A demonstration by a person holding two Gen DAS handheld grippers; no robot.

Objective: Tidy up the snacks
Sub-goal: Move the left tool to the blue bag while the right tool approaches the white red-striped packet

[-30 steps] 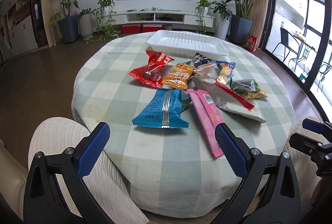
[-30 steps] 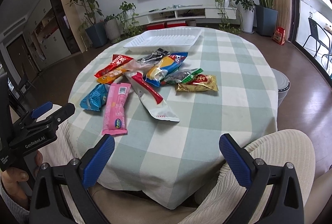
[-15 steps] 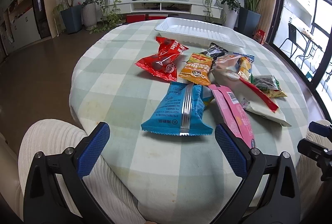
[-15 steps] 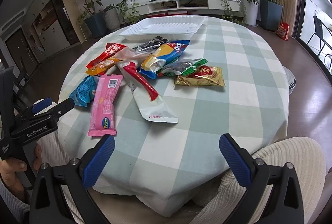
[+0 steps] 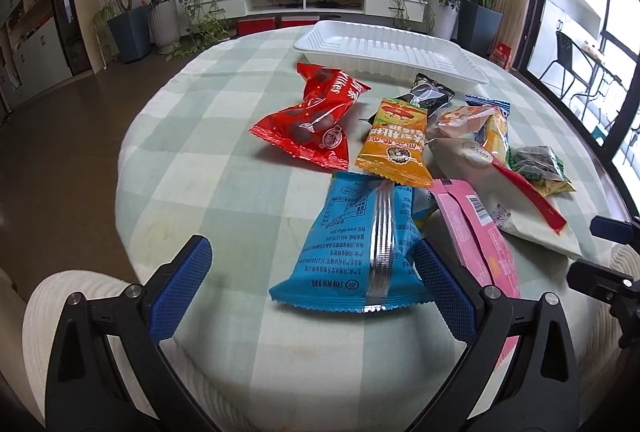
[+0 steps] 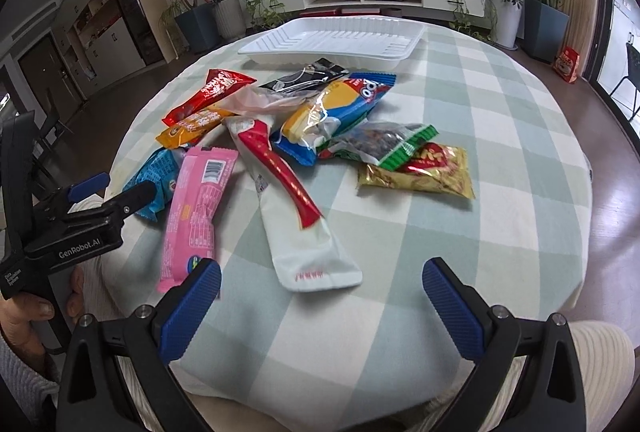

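Observation:
Several snack packs lie in a pile on a round checked table (image 5: 224, 168). A blue pack (image 5: 360, 248) lies nearest my left gripper (image 5: 312, 292), which is open, its right finger beside the pack's corner. A red pack (image 5: 316, 120), an orange pack (image 5: 394, 140) and a pink bar (image 5: 476, 232) lie around it. My right gripper (image 6: 320, 304) is open above the table's near edge, just short of a white pack with a red stripe (image 6: 296, 208). A gold pack (image 6: 420, 172) and a blue-yellow pack (image 6: 340, 112) lie beyond. An empty white tray (image 6: 340, 36) stands at the far side.
The person's knees in pale trousers (image 5: 52, 312) sit under the table's near edge. The left gripper also shows in the right wrist view (image 6: 72, 228), at the table's left edge. Potted plants, a TV bench and glass doors lie behind.
Both grippers have moved forward and lower toward the snack pile. The left now reaches the blue pack's near end. Both stay open.

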